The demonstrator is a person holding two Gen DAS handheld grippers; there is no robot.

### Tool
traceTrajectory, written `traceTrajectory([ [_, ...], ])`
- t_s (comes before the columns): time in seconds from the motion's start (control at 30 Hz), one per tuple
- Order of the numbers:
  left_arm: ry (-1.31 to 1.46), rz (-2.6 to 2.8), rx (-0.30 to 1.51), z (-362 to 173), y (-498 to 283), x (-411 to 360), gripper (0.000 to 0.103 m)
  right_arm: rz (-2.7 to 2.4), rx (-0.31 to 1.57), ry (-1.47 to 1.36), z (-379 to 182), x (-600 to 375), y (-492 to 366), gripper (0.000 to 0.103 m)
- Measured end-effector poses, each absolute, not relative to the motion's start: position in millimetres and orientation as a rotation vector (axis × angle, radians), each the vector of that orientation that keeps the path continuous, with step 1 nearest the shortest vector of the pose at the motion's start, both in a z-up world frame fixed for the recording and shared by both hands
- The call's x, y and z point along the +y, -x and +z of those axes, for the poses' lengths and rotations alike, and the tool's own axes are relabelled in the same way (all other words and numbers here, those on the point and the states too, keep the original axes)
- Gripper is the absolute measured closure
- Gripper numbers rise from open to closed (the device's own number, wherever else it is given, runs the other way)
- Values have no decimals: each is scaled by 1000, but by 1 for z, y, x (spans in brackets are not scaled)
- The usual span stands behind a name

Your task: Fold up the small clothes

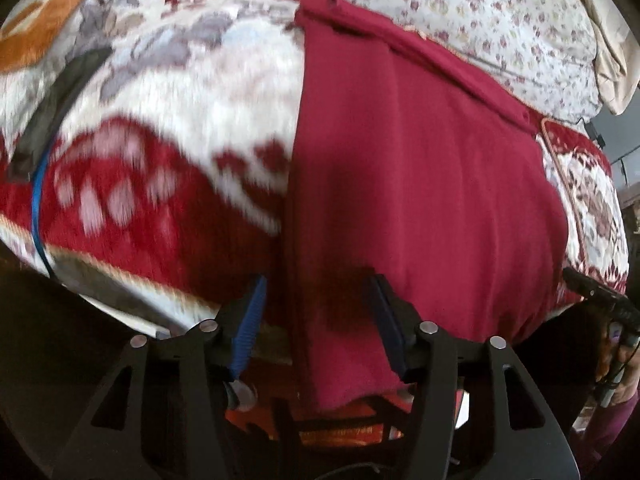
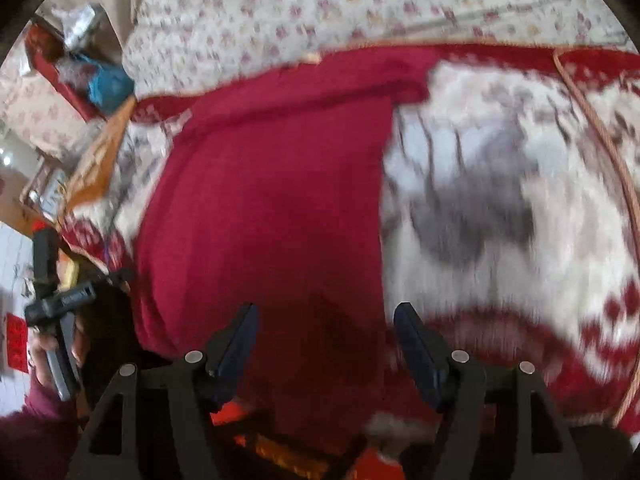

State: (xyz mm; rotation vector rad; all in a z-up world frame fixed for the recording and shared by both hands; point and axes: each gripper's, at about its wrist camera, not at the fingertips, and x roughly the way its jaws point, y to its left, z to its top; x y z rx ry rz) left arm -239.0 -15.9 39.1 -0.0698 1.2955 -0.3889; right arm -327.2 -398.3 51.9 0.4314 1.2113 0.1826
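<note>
A dark red garment [image 1: 416, 184] lies flat on a red-and-white patterned blanket [image 1: 168, 128], its near end hanging over the bed's front edge. My left gripper [image 1: 318, 292] is open, its jaws on either side of the garment's left edge at the near end. In the right wrist view the same garment [image 2: 272, 200] runs away from me on the blanket [image 2: 500, 200]. My right gripper [image 2: 326, 320] is open over the garment's near right edge. The other gripper [image 2: 56, 304] shows at the left there. Both views are motion-blurred.
A floral white quilt [image 1: 480, 16] lies behind the blanket, also in the right wrist view [image 2: 320, 4]. A blue strap [image 1: 36, 208] crosses the blanket's left side. Clutter and a blue bag [image 2: 108, 84] sit at the far left. The bed edge drops off below the grippers.
</note>
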Motion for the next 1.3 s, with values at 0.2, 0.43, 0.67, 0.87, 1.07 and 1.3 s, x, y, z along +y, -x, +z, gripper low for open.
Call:
traceTrajectory([
  [0.2,59,-370,1334,21,253,-22,49,167,1293,-496,25,-406,351,35],
  [0.43,133,-381,1420,4,253,-19,45,229,1322,-497,12,-389,357,35],
  [0.67,151,-391,1401,5,257,-12,46,306,1309,-506,12,-380,355,37],
  [0.87,147,-407,1411,-2,259,-15,64,288,1300,-449,9,-371,351,37],
  [1.07,19,-431,1339,19,276,-19,97,253,1268,-430,16,-377,355,94],
  [1.3,118,-534,1179,95,266,-1,97,361,1135,-501,55,-386,354,94],
])
